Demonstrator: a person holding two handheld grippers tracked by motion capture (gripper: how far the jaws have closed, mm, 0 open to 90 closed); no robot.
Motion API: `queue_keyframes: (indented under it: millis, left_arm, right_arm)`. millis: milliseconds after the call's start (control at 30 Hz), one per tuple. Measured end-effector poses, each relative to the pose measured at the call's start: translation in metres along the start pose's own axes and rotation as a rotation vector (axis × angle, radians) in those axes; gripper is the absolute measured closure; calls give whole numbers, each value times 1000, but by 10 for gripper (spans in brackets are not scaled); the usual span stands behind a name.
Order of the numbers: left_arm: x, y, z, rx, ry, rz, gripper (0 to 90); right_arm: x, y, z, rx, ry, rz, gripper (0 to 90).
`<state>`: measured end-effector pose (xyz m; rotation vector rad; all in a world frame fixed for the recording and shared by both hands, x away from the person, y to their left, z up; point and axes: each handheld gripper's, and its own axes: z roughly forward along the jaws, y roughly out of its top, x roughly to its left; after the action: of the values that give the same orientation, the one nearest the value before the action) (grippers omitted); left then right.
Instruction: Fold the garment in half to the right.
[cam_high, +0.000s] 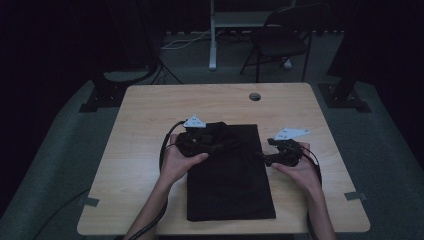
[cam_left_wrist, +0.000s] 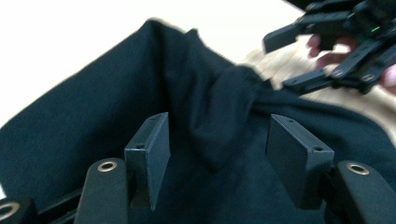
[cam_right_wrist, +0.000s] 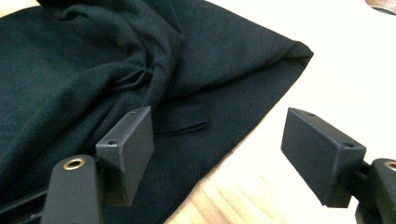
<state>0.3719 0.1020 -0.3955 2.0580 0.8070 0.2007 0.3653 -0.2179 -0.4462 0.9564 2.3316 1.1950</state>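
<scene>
Two grippers work on one black cloth (cam_high: 230, 175) that lies in the middle of the wooden table (cam_high: 145, 150), its long side running from 12 o'clock to 6 o'clock. We hold the left gripper (cam_high: 212, 142) over the cloth's top left part, near 10 o'clock from its middle. Its jaws stand apart, and a bunched fold (cam_left_wrist: 219, 126) of the cloth rises between them, but the pads do not press on it. We hold the right gripper (cam_high: 265, 159) at the cloth's right edge, near 3 o'clock. Its jaws stand wide open too. One pad sits over the cloth and the other over bare wood, with the edge (cam_right_wrist: 233, 144) between them.

We think we are folding or smoothing the cloth, and the step now is getting a new hold. The top part looks lumpy and messy. Next we would need to close the right jaws on the edge and find a good spot for the left jaws, then pull the cloth flat.
</scene>
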Motion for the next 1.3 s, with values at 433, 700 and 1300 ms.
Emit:
queue_keyframes:
  millis: [433,700,1300]
  left_arm:
    - [2,-11,23,80,24,-2,602]
    - [1,-5,23,67,-38,-36,761]
    - [1,29,38,30,-97,-43,846]
  right_arm:
    - [0,0,0,-3,3,0,248]
    - [0,0,-1,-5,2,0,246]
    - [-1,0,-1,-7,-4,5,246]
